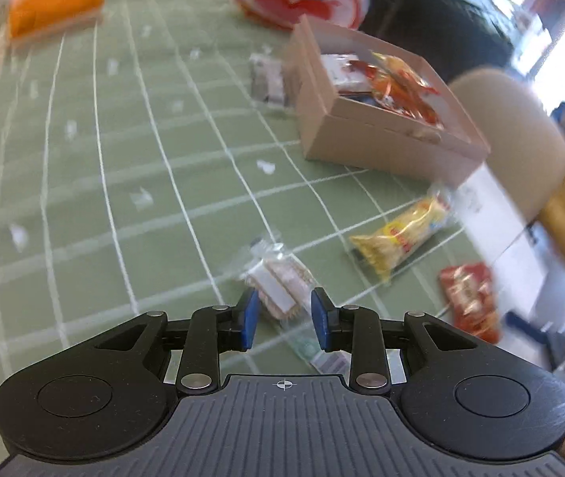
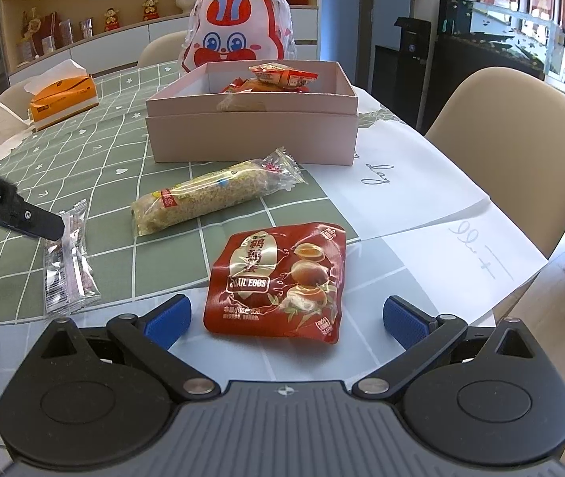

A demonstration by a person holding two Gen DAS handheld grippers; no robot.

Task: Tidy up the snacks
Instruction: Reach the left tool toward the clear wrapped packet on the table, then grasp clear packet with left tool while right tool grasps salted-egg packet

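The left tool [image 1: 284, 316] hung low over the green checked counter [image 1: 123, 183], its blue pads set narrowly apart on either side of a small clear-wrapped cracker packet [image 1: 282, 282]. The pads stood just beside the wrapper's near end, but motion blur hid whether they actually pressed it. In the right wrist view the same tool [image 2: 50, 229] entered from the left, its black tip touching that clear packet [image 2: 68, 258], which lay flat on the cloth.

The right tool [image 2: 286, 316] was spread wide, with nothing between its pads. Just ahead of it lay a red quail-egg pouch [image 2: 280, 280], flat on the counter [image 2: 115, 147] and slightly inside the span of the fingers without touching either. Beyond the pouch lay a long grain bar in a clear wrapper [image 2: 211, 194], set at a slant, and behind that stood an open pink cardboard box [image 2: 252, 135] with several orange-and-red snack packs [image 2: 282, 75] inside.

From the left wrist, the box [image 1: 382, 143] sat to the right and ahead, the yellow-wrapped bar [image 1: 401, 234] near its front corner, and the red pouch [image 1: 469, 298] closer to the counter's edge. A white-and-red rabbit plush bag [image 2: 238, 35] stood behind the box, an orange tissue box [image 2: 64, 97] sat well to the left, and a beige chair [image 2: 513, 147] stood at the right.
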